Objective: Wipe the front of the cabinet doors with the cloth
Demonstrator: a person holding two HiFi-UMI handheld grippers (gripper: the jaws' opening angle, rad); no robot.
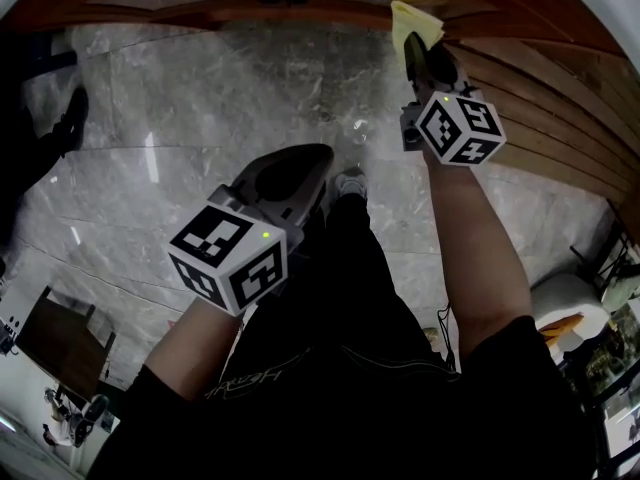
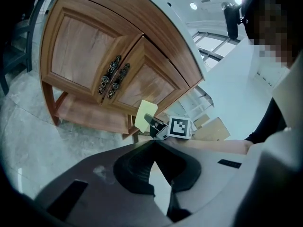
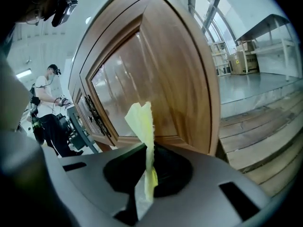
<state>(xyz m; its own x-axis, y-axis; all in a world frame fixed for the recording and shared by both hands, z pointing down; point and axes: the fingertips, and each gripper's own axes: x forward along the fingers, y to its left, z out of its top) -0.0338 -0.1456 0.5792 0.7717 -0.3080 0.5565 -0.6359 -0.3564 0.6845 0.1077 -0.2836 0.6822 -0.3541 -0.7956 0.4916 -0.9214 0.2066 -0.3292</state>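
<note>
Right gripper view: claw [image 3: 146,148] clamps cloth [image 3: 141,119] nr door [image 3: 165,74].

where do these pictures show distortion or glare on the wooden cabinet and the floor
Left gripper view: fisheye bows the brown wooden cabinet into curves, corners dark. Right gripper view: the glossy door panel shows pale reflections. Head view: white glare streaks on the grey marble floor.

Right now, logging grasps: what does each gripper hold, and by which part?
The right gripper pinches the thin yellow cloth near its lower end; the left gripper is shut, holding nothing.
</note>
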